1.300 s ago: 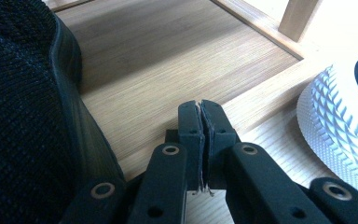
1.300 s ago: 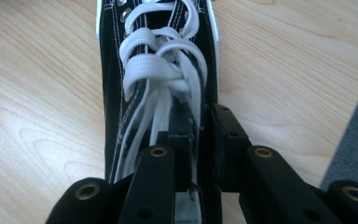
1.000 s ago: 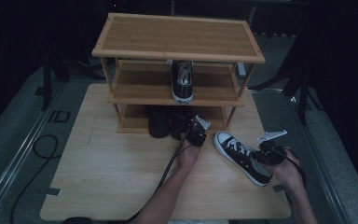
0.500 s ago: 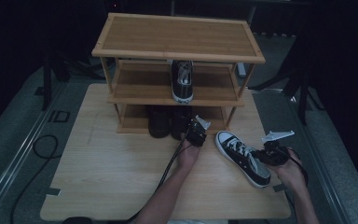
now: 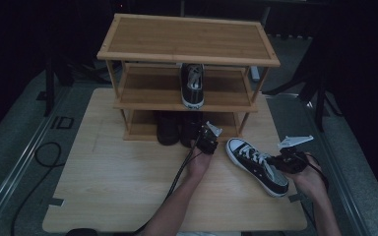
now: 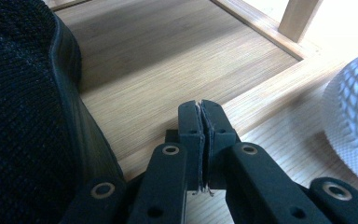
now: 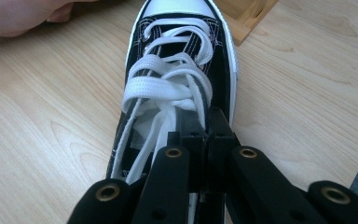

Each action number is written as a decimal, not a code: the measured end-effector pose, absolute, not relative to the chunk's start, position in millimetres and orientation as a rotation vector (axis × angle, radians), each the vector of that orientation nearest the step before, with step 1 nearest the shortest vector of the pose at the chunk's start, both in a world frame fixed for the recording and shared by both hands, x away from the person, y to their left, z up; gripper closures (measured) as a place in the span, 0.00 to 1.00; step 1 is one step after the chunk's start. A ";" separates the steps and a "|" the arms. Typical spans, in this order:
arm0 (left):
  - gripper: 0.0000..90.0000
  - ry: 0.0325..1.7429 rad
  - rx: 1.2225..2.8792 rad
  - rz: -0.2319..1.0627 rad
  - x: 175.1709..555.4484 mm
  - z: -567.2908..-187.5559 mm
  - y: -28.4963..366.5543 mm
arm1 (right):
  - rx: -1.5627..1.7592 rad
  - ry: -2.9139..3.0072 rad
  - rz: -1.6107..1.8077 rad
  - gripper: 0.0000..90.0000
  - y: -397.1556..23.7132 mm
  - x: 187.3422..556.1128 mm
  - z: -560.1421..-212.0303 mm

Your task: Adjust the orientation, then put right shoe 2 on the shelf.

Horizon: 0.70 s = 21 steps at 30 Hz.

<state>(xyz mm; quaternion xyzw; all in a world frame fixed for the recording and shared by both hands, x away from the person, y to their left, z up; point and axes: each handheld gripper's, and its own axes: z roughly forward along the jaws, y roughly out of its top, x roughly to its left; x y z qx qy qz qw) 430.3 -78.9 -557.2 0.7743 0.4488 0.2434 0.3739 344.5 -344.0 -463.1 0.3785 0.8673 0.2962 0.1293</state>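
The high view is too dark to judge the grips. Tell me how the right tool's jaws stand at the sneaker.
Observer: Right tool has its jaws pressed together at the edge of the sneaker opening, beside the white laces. I cannot tell whether canvas is pinched.
Operator: Now report the left tool.
Observer: Left tool is shut on nothing, tips over the front edge of the bottom shelf, with a black knit shoe beside it.

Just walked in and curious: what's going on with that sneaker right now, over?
Right gripper shut on sneaker's side wall by the laces. Left gripper shut, empty, at the rack's bottom shelf beside a dark shoe. Sneaker on the table, nothing blocking.
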 end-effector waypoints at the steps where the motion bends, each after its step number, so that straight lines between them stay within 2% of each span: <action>1: 0.98 1.149 1.983 0.623 430.3 -557.2 -78.8 | 1.097 2.517 0.862 0.99 -344.3 344.0 -462.0; 21: 0.98 1.153 1.979 0.610 430.9 -557.1 -77.4 | 1.009 2.507 0.906 0.99 -347.8 337.6 -428.7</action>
